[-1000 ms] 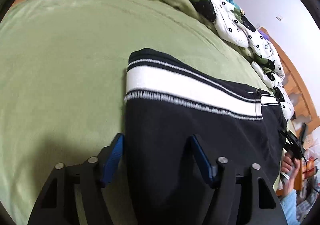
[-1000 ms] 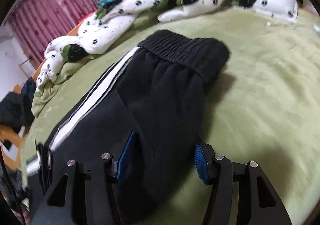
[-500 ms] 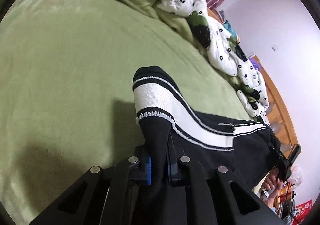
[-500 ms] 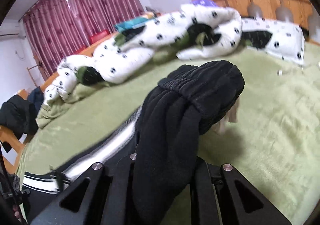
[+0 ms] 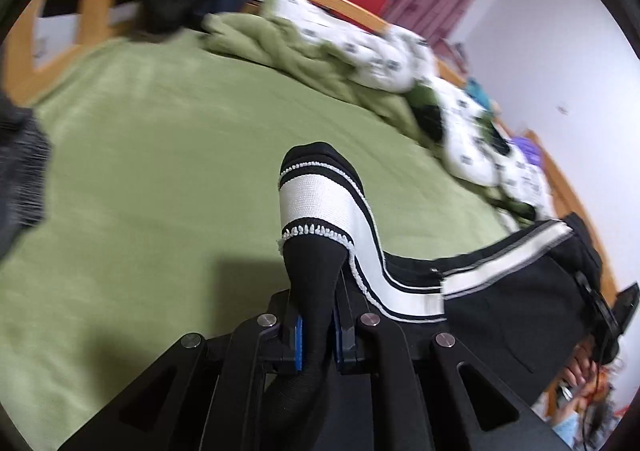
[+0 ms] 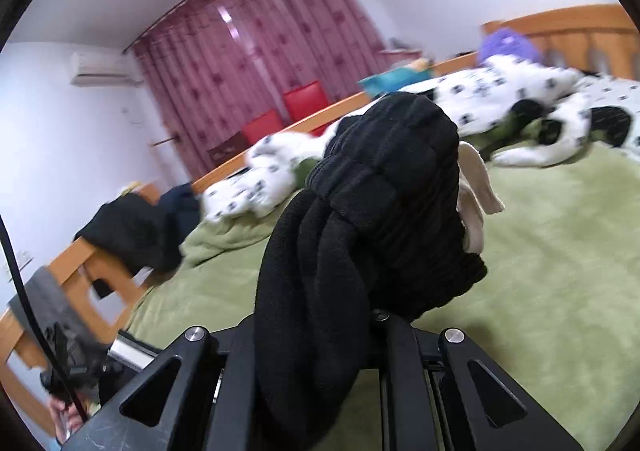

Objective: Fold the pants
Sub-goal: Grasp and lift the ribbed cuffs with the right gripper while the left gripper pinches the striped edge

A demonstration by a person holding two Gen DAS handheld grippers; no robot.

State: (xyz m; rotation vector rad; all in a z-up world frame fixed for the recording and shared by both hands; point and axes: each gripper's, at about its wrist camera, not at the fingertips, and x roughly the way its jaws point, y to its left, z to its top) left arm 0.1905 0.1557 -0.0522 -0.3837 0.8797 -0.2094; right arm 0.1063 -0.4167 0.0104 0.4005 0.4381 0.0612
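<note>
Above the green bed (image 5: 160, 179), w/ both grippers' jaws clamped on the pants (image 5: 316, 251), left (image 5: 318, 335) at cuff, right (image 6: 316, 339) at waistband, they'd best lift evenly, keep fabric taut & lay edges aligned.

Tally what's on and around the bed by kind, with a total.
Black pants with white stripe: 1
Grippers, left and right, both clamped on the pants: 2
Spotted white duvet: 1
Red chairs: 2
Total: 6

Black hand-held gripper (image 5: 316, 335), blue pads (image 5: 298, 343), silver screws.
</note>
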